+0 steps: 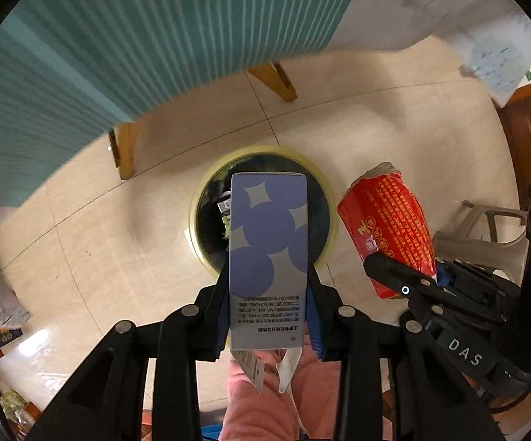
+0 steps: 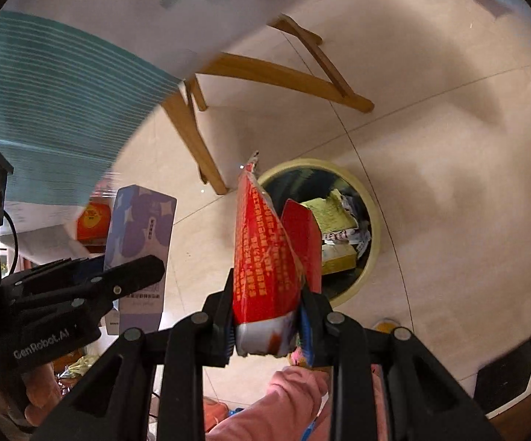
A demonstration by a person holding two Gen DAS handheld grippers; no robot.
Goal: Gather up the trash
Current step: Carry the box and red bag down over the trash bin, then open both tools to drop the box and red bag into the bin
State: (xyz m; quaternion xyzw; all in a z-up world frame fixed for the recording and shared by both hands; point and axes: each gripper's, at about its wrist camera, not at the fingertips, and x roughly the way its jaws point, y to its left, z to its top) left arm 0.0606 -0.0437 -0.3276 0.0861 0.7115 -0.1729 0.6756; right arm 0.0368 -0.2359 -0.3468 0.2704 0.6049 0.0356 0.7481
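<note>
Lettering shows in white on both tools: "DAS" on the body of the right gripper point(image 1: 409, 279) in the left wrist view, "GenRobot.AI" on the body of the left gripper point(image 2: 133, 275) in the right wrist view. The left gripper is clamped on a pale blue carton point(image 1: 268, 257) printed with purple circles and small lines of Chinese text too fine to read, held directly above the yellow-rimmed trash bin point(image 1: 331, 198). The right gripper is clamped on a red foil wrapper point(image 2: 265, 257) covered in gold characters, which hangs just beside the bin's rim, at its near edge in the right wrist view. Inside the bin lie yellowish paper point(image 2: 330, 213) and crumpled printed scraps point(image 2: 346, 235). Beyond the bin stand wooden table legs point(image 2: 195, 139) under a teal striped cloth point(image 1: 118, 55); a grey plastic stool point(image 1: 486, 235) stands on the right-gripper side. Pink-sleeved clothing point(image 1: 265, 397) lies below both tools. Bare tiled floor point(image 1: 118, 239) surrounds the bin.
</note>
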